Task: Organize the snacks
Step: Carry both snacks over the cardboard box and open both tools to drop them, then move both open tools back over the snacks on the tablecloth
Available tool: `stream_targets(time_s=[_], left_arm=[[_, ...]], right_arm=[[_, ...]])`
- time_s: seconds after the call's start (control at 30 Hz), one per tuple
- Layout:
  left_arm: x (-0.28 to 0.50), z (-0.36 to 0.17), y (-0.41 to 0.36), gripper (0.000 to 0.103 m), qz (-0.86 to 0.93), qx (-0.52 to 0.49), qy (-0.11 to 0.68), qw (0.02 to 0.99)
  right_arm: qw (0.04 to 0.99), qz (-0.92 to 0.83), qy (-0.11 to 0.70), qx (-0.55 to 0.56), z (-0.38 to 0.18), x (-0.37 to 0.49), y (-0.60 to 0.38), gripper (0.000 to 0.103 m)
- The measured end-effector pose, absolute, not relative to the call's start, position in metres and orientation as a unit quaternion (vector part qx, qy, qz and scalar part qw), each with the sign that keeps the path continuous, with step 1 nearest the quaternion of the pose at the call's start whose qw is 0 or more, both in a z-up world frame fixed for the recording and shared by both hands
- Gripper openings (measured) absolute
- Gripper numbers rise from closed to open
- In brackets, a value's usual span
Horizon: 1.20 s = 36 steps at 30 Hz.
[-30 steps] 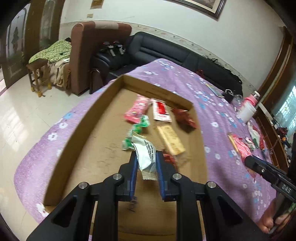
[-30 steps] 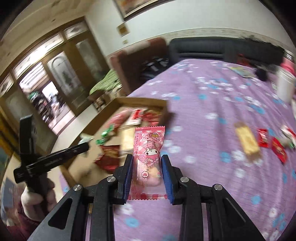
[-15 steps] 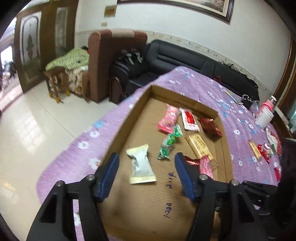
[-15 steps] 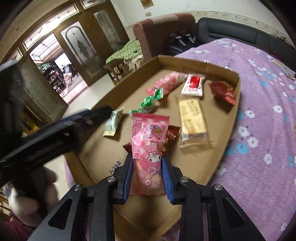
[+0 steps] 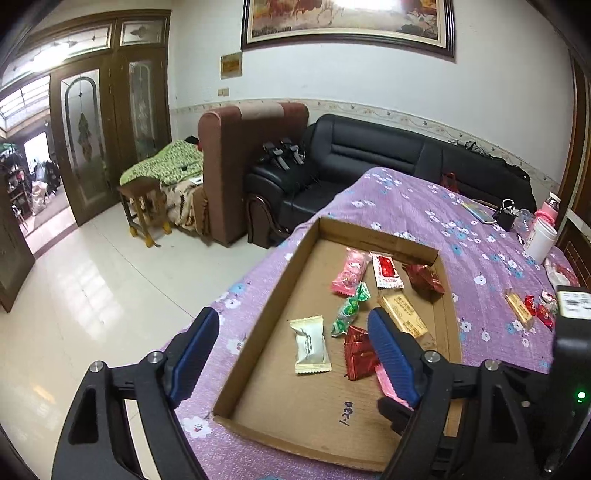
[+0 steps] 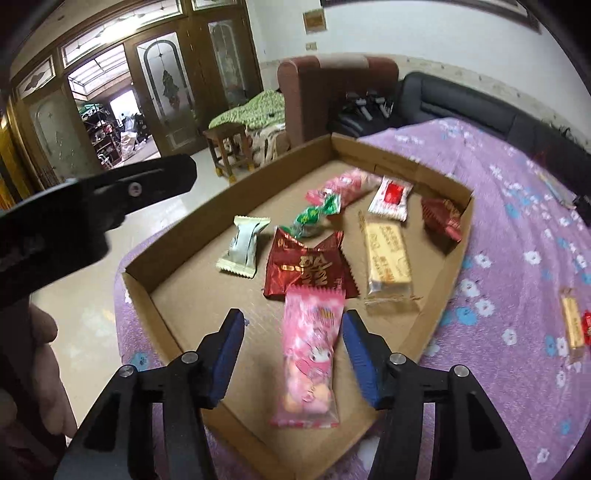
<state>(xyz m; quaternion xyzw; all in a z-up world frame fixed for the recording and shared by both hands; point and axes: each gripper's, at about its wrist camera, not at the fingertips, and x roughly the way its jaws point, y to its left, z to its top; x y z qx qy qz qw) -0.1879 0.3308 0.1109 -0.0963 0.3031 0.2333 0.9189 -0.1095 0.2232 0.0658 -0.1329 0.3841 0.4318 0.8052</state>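
Beyond the purple flowered tablecloth (image 5: 406, 195) I see a black leather sofa (image 5: 369, 155) along the wall, with a brown armchair (image 5: 240, 162) beside it. A green patterned blanket (image 5: 166, 162) lies further left, a small wooden stool (image 5: 142, 206) in front of it. A framed painting (image 5: 347, 22) hangs above. At the table's far right I see a white cup (image 5: 540, 238).

right claw (image 6: 293, 354): just opening | pink packet (image 6: 308, 354) between pads, free | cardboard tray (image 6: 448, 271)
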Motion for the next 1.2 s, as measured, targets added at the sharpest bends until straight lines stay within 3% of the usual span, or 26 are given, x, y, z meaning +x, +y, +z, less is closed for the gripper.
stream_targets(time_s=[0.13, 0.23, 1.2], left_arm=[[-0.19, 0.116, 0.327, 0.084, 0.239, -0.093, 0.299, 0.919], [-0.194, 0.12, 0.322, 0.091, 0.246, -0.088, 0.292, 0.92], [-0.169, 0.126, 0.23, 0.092, 0.217, 0.02, 0.312, 0.925]], right_arm=[[0.82, 0.422, 0.369, -0.119, 0.075, -0.112, 0.208, 0.068], [0.827, 0.415, 0.365, -0.097, 0.081, -0.115, 0.192, 0.071], [0.851, 0.366, 0.377, 0.009, 0.076, -0.092, 0.093, 0.073]])
